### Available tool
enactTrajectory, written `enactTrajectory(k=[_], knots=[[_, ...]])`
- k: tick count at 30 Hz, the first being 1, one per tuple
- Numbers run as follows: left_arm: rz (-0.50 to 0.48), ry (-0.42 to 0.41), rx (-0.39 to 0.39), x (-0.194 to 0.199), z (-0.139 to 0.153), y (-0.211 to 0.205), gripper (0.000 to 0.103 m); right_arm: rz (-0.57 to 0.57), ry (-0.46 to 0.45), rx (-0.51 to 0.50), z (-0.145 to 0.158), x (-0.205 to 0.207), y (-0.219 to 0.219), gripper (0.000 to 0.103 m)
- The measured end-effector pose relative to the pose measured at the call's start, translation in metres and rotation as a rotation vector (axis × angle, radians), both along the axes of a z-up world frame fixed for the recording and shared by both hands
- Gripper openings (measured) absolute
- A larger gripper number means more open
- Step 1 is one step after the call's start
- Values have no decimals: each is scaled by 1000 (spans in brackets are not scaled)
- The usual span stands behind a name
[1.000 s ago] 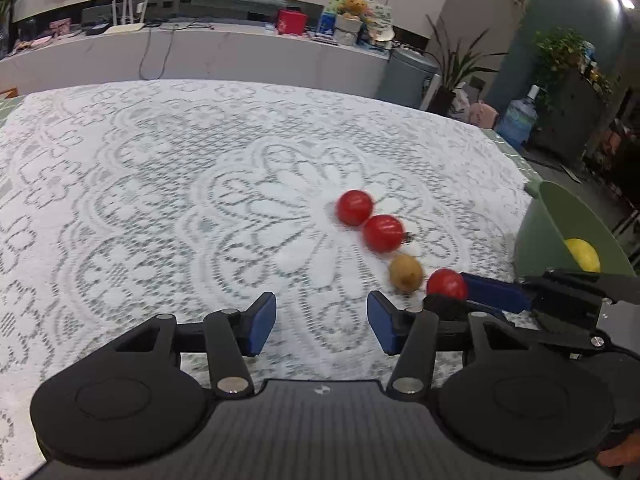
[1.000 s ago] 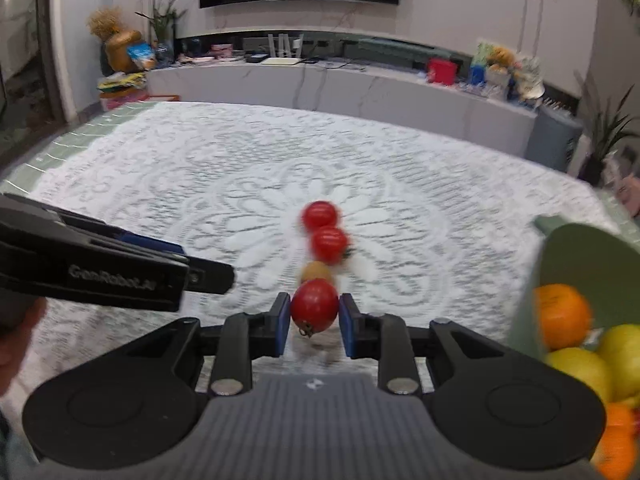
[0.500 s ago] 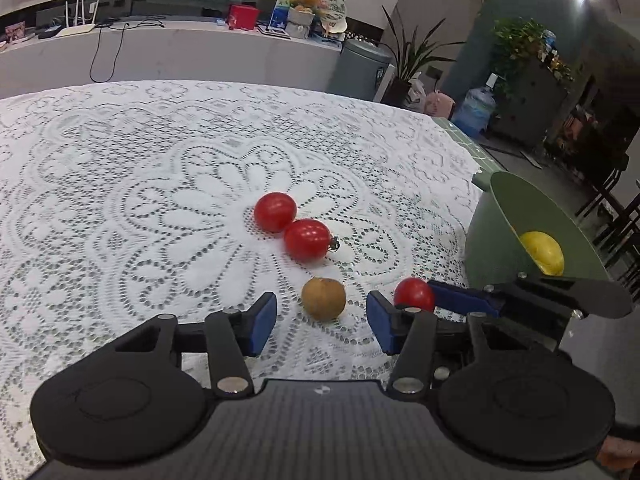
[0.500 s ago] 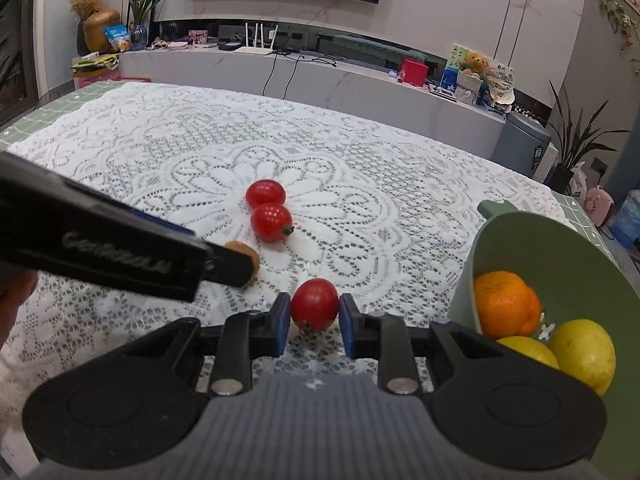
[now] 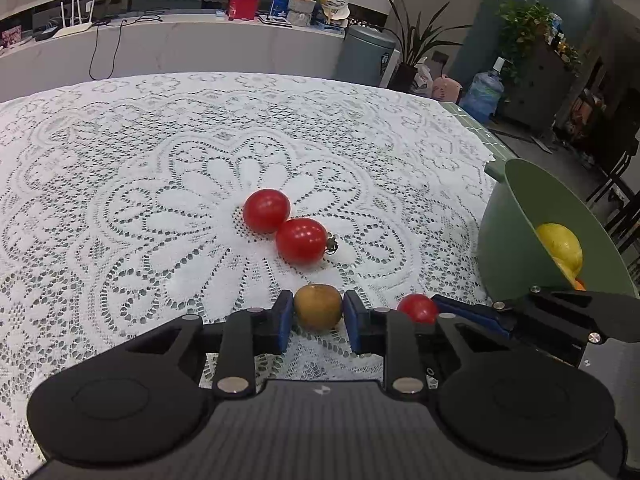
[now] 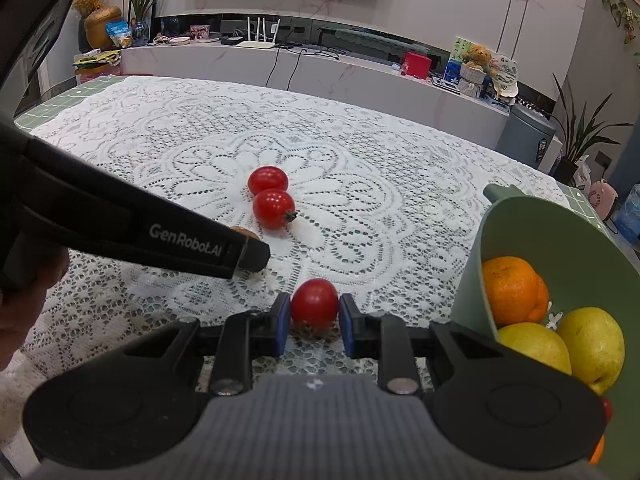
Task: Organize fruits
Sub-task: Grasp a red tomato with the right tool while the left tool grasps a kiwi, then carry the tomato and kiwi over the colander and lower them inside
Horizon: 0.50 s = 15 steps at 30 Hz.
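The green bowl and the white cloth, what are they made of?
Bowl: probably plastic, with a smooth, matte, even green wall and a thin rim; I can't be sure. Cloth: lace, likely cotton or a synthetic thread, with woven flower patterns and small holes that the darker table shows through.

Black two-finger grippers, blue-padded fingers (image 5: 283, 316), silver screws, white "GenRobot.AI" lettering (image 6: 185, 240).

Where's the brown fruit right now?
In the left wrist view, the brown fruit sits low centre on the lace cloth, clamped in the left gripper, nearest the stemmed tomato.
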<state>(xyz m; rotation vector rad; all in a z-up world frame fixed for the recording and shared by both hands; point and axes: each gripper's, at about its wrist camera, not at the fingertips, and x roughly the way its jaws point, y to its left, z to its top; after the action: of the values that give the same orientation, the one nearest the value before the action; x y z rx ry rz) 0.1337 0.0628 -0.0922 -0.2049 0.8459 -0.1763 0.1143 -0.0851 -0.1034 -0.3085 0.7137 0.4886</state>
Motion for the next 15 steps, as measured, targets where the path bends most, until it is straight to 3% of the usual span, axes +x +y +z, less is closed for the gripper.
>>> enactTrajectory(k=[15], knots=[[36,-59,-22,-30,37,9,30,78,-72,46,38,-26,-1,22]])
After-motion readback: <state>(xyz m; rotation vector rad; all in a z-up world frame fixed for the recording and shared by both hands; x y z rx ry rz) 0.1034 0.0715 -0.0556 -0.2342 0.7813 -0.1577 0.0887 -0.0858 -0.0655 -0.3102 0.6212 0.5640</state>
